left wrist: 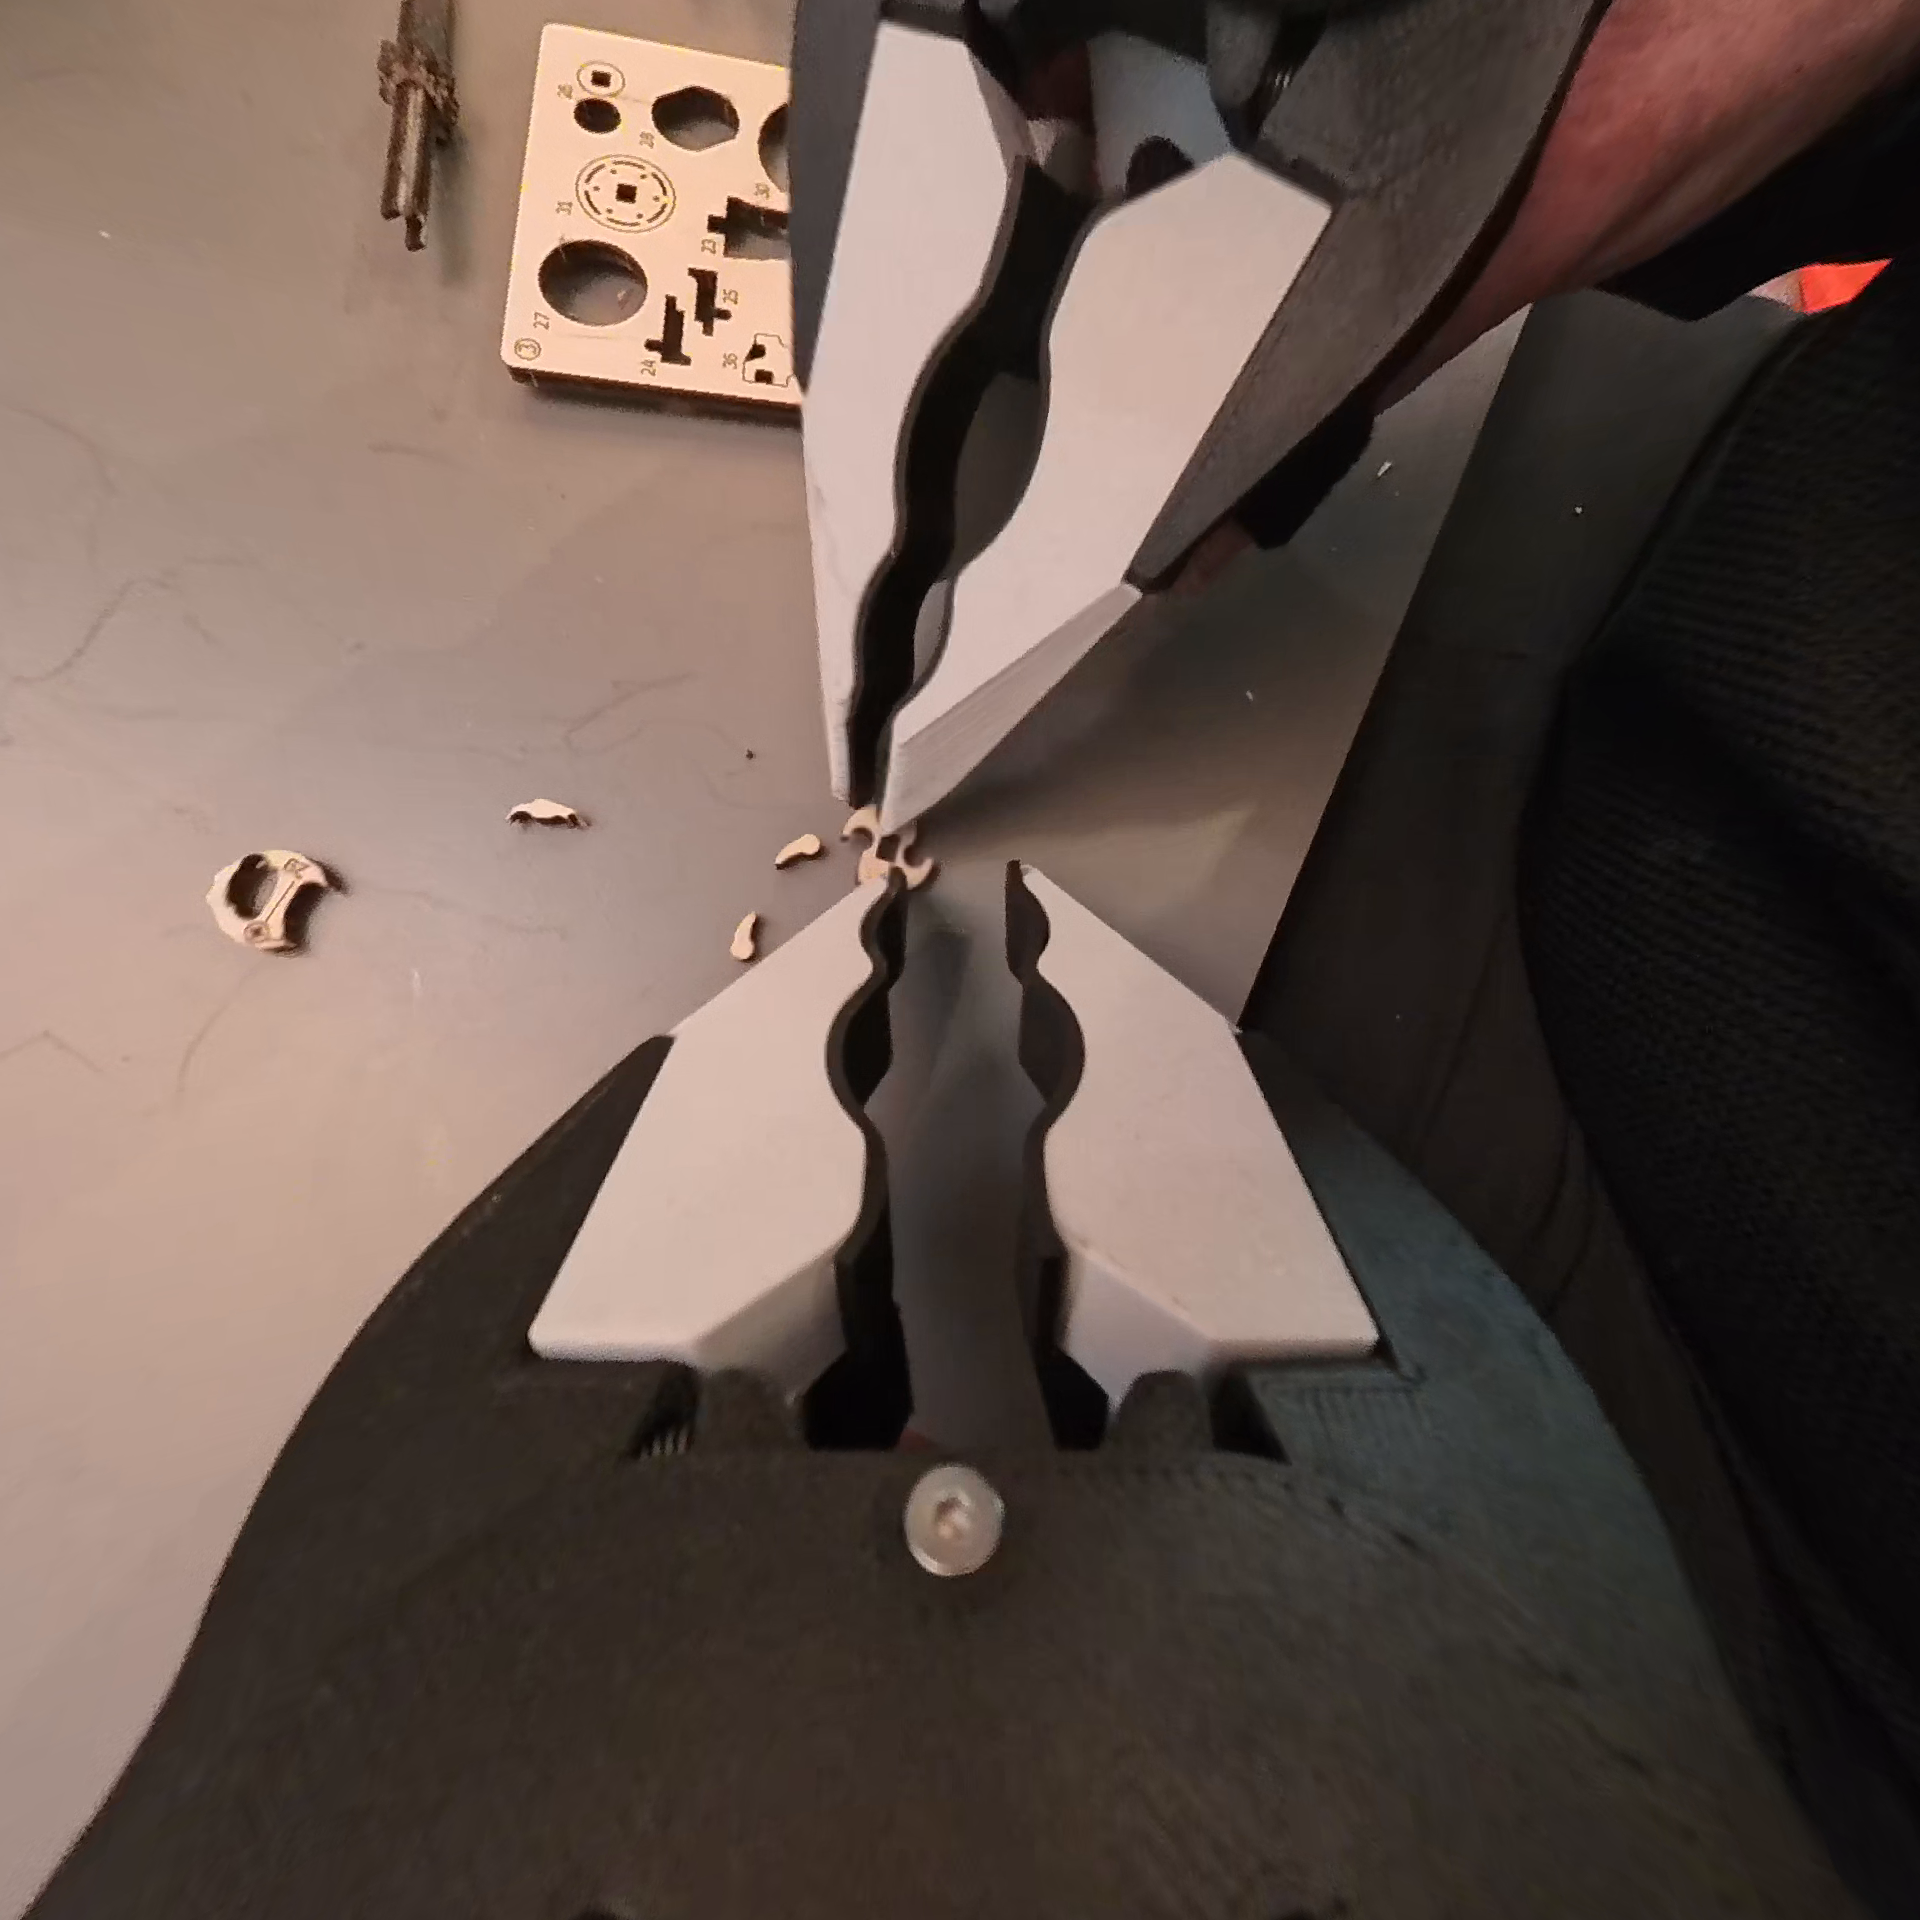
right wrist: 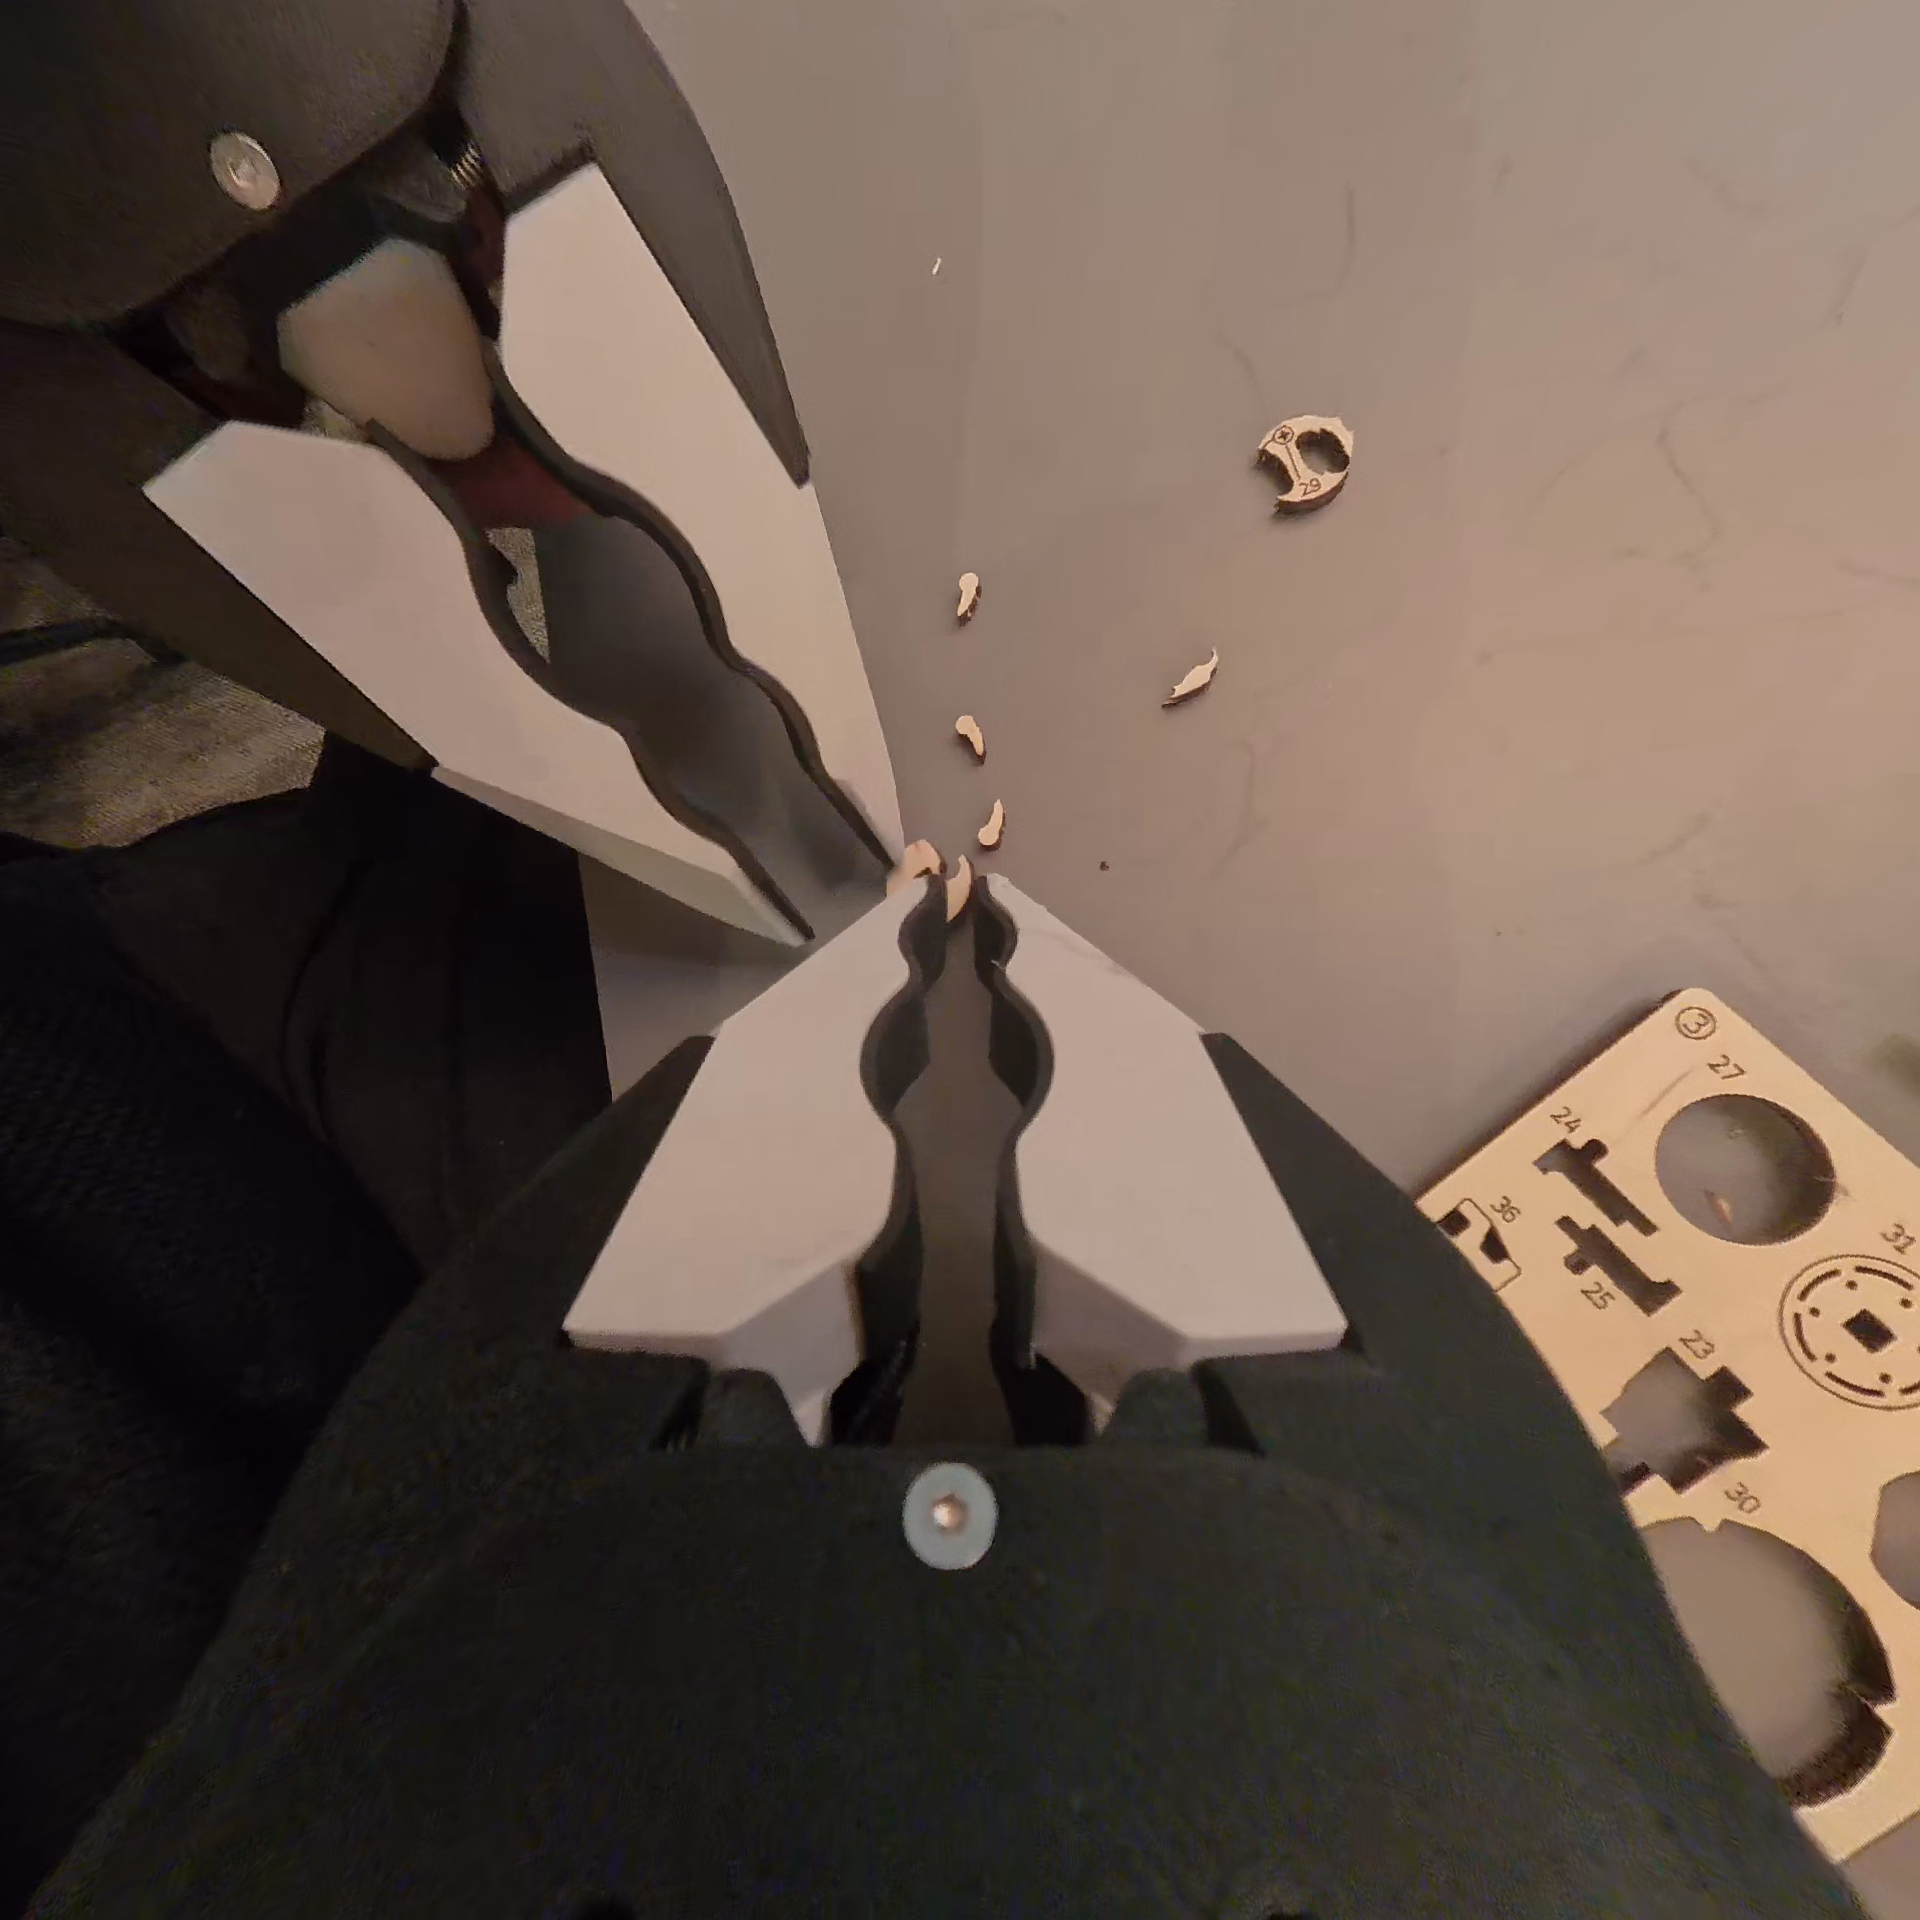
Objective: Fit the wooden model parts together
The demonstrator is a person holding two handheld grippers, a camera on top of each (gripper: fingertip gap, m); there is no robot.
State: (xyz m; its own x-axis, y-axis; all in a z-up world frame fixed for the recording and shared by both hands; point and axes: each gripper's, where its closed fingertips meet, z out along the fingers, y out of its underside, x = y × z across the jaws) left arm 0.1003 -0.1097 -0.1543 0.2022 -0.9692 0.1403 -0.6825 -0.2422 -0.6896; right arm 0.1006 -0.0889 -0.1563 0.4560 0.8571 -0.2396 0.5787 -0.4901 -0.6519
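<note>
On the far left of the grey bench (left wrist: 312, 540) lies a dark ridged rod (left wrist: 416, 125). Below it sits a ring-shaped wooden part (left wrist: 272, 900) with a small printed number on it. Next comes the flat wooden sheet (left wrist: 644, 208), full of holes where parts were popped out, with little numbers printed beside the holes. A few tiny wooden scraps (left wrist: 545, 814) lie loose on the bench near the middle.

In the middle the two tools meet tip to tip. The left gripper (left wrist: 956, 888) has its fingers apart and holds nothing between them. A small notched wooden part (left wrist: 896, 862) touches the tip of its left finger. The right gripper (right wrist: 956, 902) has its fingers almost closed, and they pinch a curved wooden piece (right wrist: 957, 883) right at the tips. That piece sits just beside the notched part. I cannot tell if the two are joined.

On the right a person's arm (left wrist: 1714, 135) shows above dark cloth (left wrist: 1714, 935).
</note>
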